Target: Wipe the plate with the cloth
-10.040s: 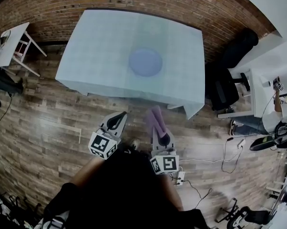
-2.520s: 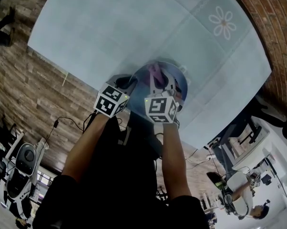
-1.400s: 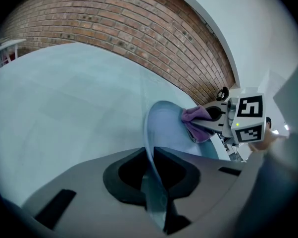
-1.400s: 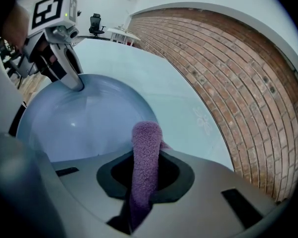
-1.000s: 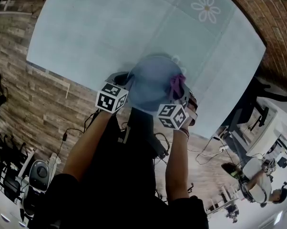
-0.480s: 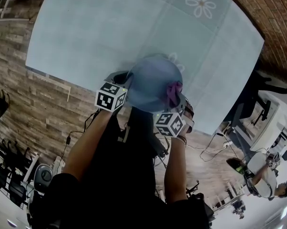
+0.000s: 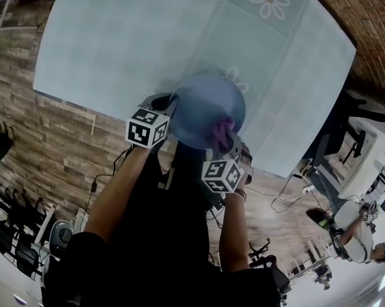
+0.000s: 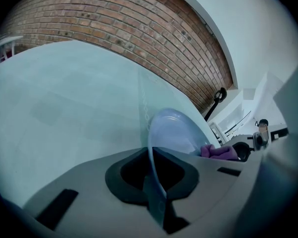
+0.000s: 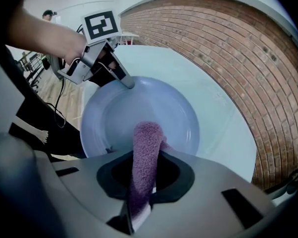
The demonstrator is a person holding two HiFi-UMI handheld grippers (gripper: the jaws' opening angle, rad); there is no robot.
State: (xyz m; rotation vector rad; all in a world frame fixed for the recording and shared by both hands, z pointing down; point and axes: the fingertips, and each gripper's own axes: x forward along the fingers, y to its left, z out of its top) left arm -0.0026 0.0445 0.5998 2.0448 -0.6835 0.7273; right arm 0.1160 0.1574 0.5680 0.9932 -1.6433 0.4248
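The left hand-held gripper (image 8: 151, 158) has the rim of the plate (image 8: 176, 130) between its jaws, which are closing tighter on it. The pads already pinch the edge, and the plate stands out ahead of it, tilted, seemingly raised off the bench (image 7: 148, 37). The right hand-held gripper (image 9: 144, 177) is clamped on the purple cloth (image 9: 145, 145). The cloth's free end reaches forward from the jaws and lies on the plate's inner face, near the rim closest to that gripper. This looks like the wiping step itself. The next move calls for dragging the cloth across the face toward the left hand-held gripper's side with light pressure — the other grip must brace the plate so it neither twists nor slips.
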